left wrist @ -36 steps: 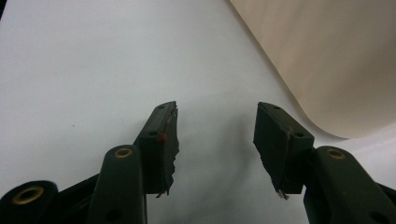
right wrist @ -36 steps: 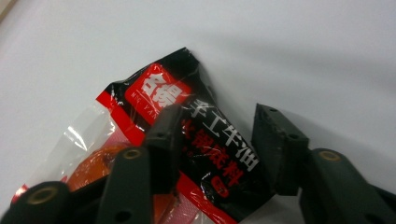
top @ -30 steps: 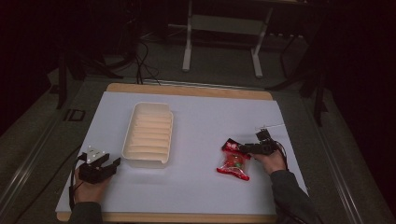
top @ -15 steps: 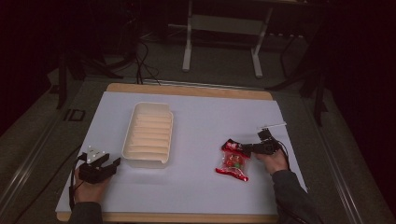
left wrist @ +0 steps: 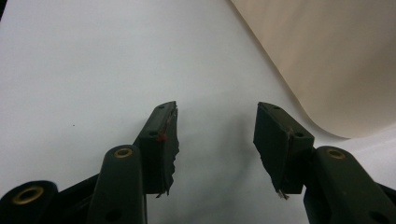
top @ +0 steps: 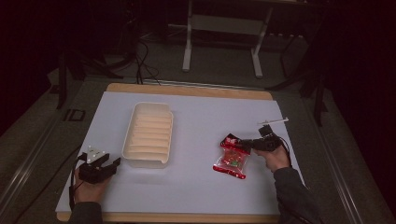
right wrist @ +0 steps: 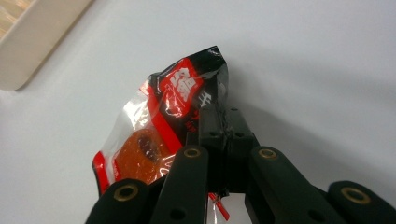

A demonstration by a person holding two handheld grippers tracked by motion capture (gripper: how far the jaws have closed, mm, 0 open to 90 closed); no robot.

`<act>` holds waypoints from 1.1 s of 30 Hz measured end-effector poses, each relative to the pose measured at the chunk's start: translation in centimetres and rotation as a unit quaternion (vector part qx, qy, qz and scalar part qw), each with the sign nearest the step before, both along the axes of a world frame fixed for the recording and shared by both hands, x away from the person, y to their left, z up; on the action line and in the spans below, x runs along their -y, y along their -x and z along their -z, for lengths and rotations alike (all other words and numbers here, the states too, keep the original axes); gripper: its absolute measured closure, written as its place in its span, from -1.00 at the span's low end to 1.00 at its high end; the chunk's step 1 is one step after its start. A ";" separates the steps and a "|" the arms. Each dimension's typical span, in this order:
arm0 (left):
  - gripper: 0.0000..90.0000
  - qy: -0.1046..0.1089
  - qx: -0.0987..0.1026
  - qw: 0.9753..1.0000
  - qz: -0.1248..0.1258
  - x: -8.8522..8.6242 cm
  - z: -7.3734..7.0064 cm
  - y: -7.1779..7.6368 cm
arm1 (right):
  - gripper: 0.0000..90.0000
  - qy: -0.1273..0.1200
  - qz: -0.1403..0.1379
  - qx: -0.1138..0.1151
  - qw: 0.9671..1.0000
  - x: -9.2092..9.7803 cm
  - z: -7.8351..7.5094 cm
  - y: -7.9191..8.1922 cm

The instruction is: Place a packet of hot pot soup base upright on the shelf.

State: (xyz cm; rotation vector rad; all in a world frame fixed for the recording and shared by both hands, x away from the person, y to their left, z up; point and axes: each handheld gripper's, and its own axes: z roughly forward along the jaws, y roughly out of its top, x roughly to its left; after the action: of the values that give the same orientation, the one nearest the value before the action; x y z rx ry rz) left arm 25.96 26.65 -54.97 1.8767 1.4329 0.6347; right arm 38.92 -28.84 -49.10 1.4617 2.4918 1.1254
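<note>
A red and black snack packet (top: 232, 157) lies on the white mat at the right. My right gripper (top: 246, 146) is shut on its top edge. In the right gripper view the packet (right wrist: 161, 121) has a clear window with orange pieces inside, and the gripper (right wrist: 219, 122) pinches its black upper corner. A cream ribbed tray (top: 148, 134) stands left of centre, empty. My left gripper (top: 112, 164) rests open on the mat just left of the tray's near corner. In the left gripper view the gripper (left wrist: 215, 125) has nothing between its jaws, and the tray wall (left wrist: 327, 65) rises to the right.
The white mat (top: 201, 116) covers a wooden tabletop (top: 187, 90). A cable (top: 273, 122) sticks out behind the right gripper. Beyond the table, a metal stand (top: 222, 35) and cables sit on the dark floor.
The right gripper has edged slightly toward the near side with the packet pinched in it. The left gripper has stayed where it was.
</note>
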 end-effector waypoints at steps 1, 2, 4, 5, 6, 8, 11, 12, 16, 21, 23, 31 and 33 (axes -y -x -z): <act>0.11 0.000 0.000 1.000 0.000 0.0 0.0 0.0 | 0.97 0.000 -0.001 0.002 1.000 0.0 -0.1 0.0; 0.11 0.000 0.000 1.000 0.000 0.0 0.0 0.0 | 0.97 -0.001 -0.003 0.003 1.000 -0.1 -0.3 0.0; 0.11 0.000 0.000 1.000 0.000 0.0 0.0 0.0 | 0.97 -0.001 -0.006 0.007 1.000 -0.2 -0.7 0.0; 0.11 0.000 0.000 1.000 0.000 0.0 0.0 0.0 | 0.97 0.001 -0.008 0.011 1.000 -0.3 -0.9 0.0; 0.11 0.000 0.000 1.000 0.000 0.0 0.0 0.0 | 0.97 0.001 -0.009 0.014 1.000 -0.4 -1.2 0.0; 0.11 0.000 0.000 1.000 0.000 0.0 0.0 0.0 | 0.97 0.000 -0.012 0.020 1.000 -0.5 -1.7 0.0; 0.11 -0.001 0.000 1.000 0.000 0.0 0.0 0.0 | 0.97 0.000 -0.016 0.026 1.000 -0.7 -2.3 0.0; 0.11 -0.001 0.000 1.000 0.000 0.0 0.0 0.0 | 0.97 0.000 -0.016 0.028 0.999 -0.8 -2.5 0.0; 0.11 0.001 0.000 1.000 0.000 0.0 0.0 0.0 | 0.98 0.002 -0.028 0.045 0.999 -1.3 -3.7 0.0; 0.11 0.001 0.000 1.000 -0.001 0.0 0.0 0.0 | 0.98 0.010 -0.040 0.055 0.998 -2.1 -4.6 -0.1; 0.11 0.002 0.000 1.000 -0.001 -0.1 0.0 0.0 | 0.98 0.012 -0.044 0.058 0.997 -2.4 -4.9 -0.2; 0.11 0.002 0.000 1.000 -0.002 -0.1 0.0 0.0 | 0.98 0.025 -0.059 0.070 0.995 -3.6 -5.9 -0.3; 0.11 0.002 0.000 1.000 -0.002 -0.1 0.0 0.0 | 0.98 0.028 -0.064 0.071 0.995 -3.9 -6.1 -0.3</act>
State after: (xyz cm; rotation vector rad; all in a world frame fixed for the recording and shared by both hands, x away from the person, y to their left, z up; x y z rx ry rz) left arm 25.98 26.73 -54.98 1.8711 1.4369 0.6328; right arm 39.26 -24.95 -42.99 1.1794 2.5269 1.1246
